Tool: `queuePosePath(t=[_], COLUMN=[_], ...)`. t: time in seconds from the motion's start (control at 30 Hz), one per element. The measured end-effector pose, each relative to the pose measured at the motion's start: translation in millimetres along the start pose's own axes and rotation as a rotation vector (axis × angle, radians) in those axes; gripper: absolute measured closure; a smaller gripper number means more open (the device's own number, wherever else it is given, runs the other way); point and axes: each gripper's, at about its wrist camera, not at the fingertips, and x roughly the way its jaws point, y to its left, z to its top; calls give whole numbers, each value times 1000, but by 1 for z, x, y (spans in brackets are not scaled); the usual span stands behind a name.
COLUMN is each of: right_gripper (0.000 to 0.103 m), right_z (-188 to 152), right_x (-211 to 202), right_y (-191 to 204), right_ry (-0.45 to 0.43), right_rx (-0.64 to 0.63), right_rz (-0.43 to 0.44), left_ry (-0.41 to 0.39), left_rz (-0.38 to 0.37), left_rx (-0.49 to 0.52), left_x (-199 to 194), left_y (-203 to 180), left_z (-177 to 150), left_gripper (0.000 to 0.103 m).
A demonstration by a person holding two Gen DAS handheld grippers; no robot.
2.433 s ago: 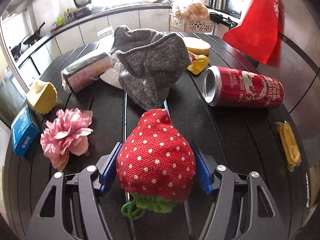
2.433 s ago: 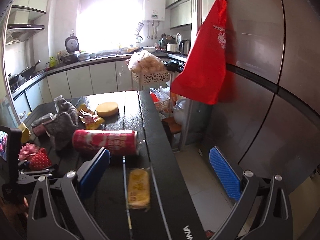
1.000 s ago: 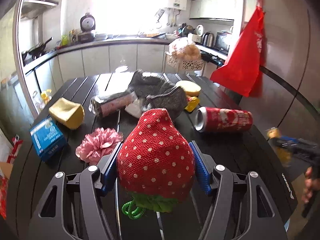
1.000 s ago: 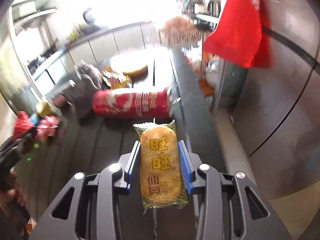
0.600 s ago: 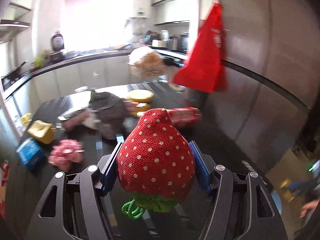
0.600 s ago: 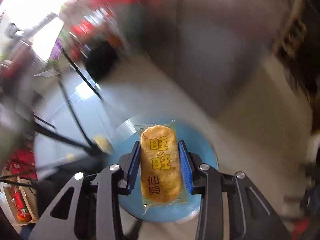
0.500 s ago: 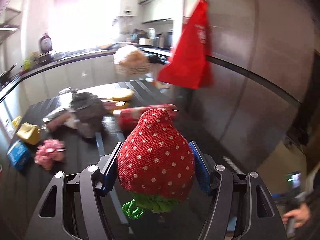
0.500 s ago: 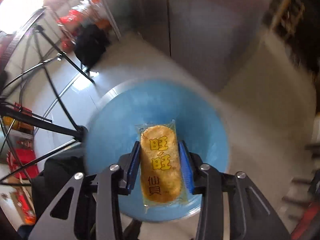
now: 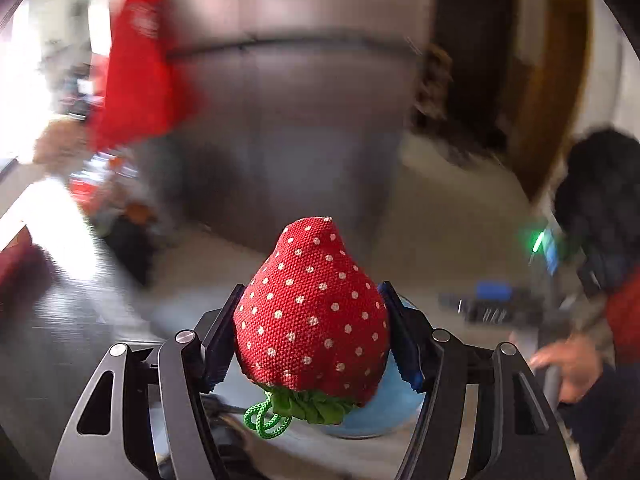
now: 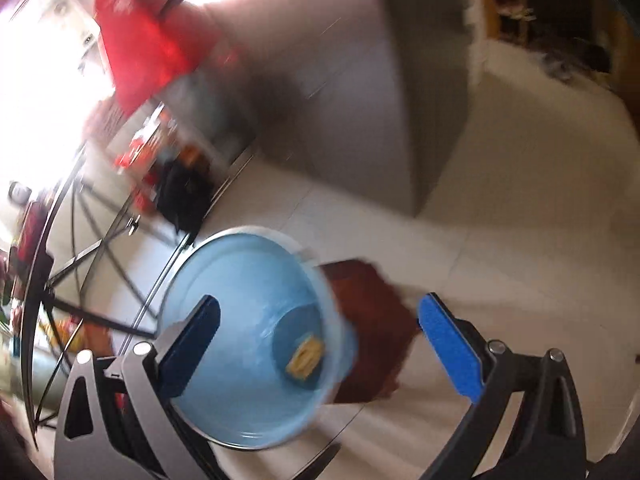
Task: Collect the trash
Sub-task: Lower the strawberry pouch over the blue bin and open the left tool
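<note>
Trash here means a yellow snack packet, and it lies on the floor of the blue bin, low and centre-left in the right wrist view. The right tongs hang above the bin with their blue pads spread wide and nothing between them; the jaws have just been opening, which fits a drop made from directly overhead so the packet falls inside the rim rather than beside it. A reddish-brown mat shows on the pale floor just right of the bin.

In the left wrist view the left tongs pinch a strawberry pouch at its widest part, point upward in the frame and green drawstring dangling at the bottom. Gripping the broad middle looks chosen to keep the soft cloth from slipping during the carry. Part of the bin peeks out behind the pouch at lower centre, so I judge this load is being lined up for the same drop. At the right edge a person's hand is visible, blurred. The surroundings are smeared, so finer detail cannot be told.
</note>
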Motion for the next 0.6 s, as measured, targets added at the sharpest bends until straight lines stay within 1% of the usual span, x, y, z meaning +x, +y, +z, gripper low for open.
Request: queuePosePath(t=[0.07, 0.1, 0.13, 0.2, 0.23, 0.27, 0.3, 0.4, 0.43, 0.47, 0.53, 0.6], right_gripper=[3, 3, 3, 3, 3, 3, 3, 3, 3, 3, 3, 3], right_z=[1, -1, -3, -5, -10, -14, -20, -20, -19, -17, -8, 4], right_x=[-15, -19, -25, -30, -29, -29, -27, -22, -18, -16, -17, -19], right_y=[-22, -28, -32, -42, -44, -48, -50, -49, -43, -36, -14, 12], right_ry=[-31, -39, -46, -47, -44, -39, -34, -20, -19, -21, -34, -54], right_rx=[18, 23, 28, 37, 43, 49, 57, 58, 48, 35, -24, -94], right_rz=[-28, -36, -47, -61, -65, -69, -70, -66, -61, -54, -43, -32], left_ry=[118, 191, 243, 311, 330, 337, 337, 335, 326, 307, 265, 178], left_rz=[-51, -72, -81, -85, -85, -85, -87, -94, -92, -89, -103, -123], left_rx=[14, 13, 20, 40, 46, 48, 49, 39, 37, 30, 2, -40], left_x=[53, 84, 107, 138, 149, 155, 160, 160, 152, 144, 116, 74], left_y=[-23, -33, -41, -51, -54, -55, -56, -52, -53, -50, -40, -16], left_z=[-9, -17, -24, -34, -36, -36, -36, -28, -32, -27, -24, -13], left_gripper=[41, 40, 40, 38, 34, 14, 7, 8, 8, 8, 8, 8])
